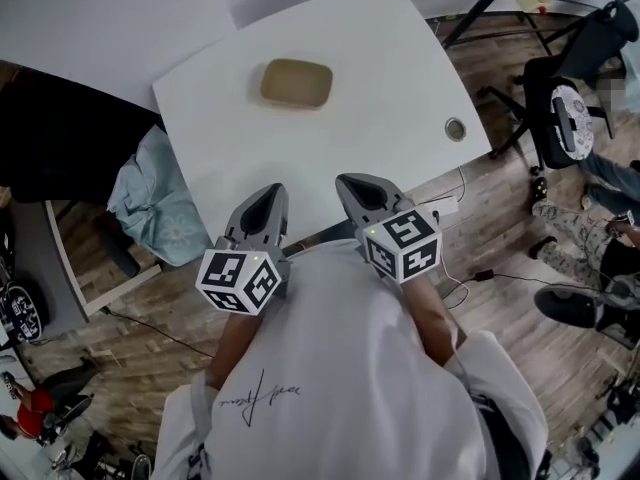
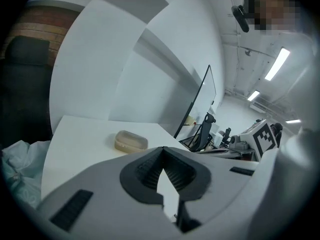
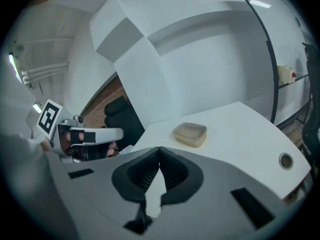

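White table (image 1: 400,88) bears a tan container (image 1: 296,82); left gripper (image 1: 271,191) and right gripper (image 1: 353,181) closed, empty, near its edge.

a white table (image 1: 390,58) with rounded corners carries a shallow tan container (image 1: 296,83) near its far middle, and a round metal grommet (image 1: 456,128) sits near its right edge.

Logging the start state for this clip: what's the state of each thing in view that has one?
left gripper: shut, nothing between the jaws
right gripper: shut, nothing between the jaws
container: upright on the table, lid apparently on, apart from both grippers
cloth: crumpled beside the table
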`<state>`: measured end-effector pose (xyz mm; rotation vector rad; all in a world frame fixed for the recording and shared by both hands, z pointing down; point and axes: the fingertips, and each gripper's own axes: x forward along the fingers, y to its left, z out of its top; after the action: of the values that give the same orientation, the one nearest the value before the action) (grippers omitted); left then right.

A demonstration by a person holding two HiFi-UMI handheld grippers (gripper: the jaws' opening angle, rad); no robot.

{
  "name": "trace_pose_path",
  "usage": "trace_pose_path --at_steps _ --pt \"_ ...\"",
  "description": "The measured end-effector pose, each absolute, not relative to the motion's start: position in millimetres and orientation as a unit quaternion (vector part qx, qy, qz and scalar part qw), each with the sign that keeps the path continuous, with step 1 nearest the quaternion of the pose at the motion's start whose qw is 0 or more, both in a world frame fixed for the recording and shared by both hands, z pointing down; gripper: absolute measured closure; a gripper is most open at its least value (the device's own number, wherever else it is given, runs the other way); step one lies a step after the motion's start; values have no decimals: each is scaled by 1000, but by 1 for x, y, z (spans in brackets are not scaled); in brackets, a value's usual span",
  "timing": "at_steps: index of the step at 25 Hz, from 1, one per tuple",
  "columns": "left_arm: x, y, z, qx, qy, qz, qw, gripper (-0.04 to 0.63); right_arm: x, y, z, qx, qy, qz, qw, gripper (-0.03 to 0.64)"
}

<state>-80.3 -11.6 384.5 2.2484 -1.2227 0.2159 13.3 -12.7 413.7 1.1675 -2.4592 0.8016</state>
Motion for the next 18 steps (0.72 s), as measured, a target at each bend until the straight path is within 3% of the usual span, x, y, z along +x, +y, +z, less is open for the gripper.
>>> trace_pose_path --at_steps 18 --pt "-77 -61 394 806 -512 42 293 591 9 -67 421 353 -883 259 171 607"
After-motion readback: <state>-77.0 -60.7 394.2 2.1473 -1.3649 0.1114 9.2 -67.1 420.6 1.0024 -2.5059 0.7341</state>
